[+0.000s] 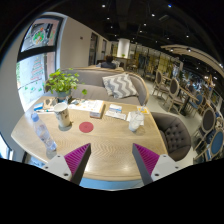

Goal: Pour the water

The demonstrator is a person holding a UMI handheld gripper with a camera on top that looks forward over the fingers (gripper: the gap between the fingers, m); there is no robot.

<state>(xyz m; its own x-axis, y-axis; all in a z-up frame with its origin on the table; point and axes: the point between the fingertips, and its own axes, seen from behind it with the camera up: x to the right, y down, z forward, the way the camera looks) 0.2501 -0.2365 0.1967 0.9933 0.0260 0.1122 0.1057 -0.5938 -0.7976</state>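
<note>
My fingers stand apart with nothing between them, hanging over the near edge of a round wooden table [105, 150]; the gripper [111, 158] shows its two magenta pads, the left pad [76, 156] and the right pad [147, 157], with bare tabletop in the gap.

Farthest left, just beyond my left finger, a clear plastic water bottle [41, 131] stands on the table. A little further on and to its right is a pale cup [63, 116], and behind that a green potted plant [63, 83]. Ahead of the gap between my fingers lies a small red coaster [86, 127]. Beyond it are a book [91, 105] and a second flat item [116, 111] that I cannot make out. To the right, well ahead of my right finger, stands a white cup [135, 122]. Behind the table a grey sofa carries a patterned cushion [118, 86], and a grey armchair [172, 132] sits at the table's right side.
</note>
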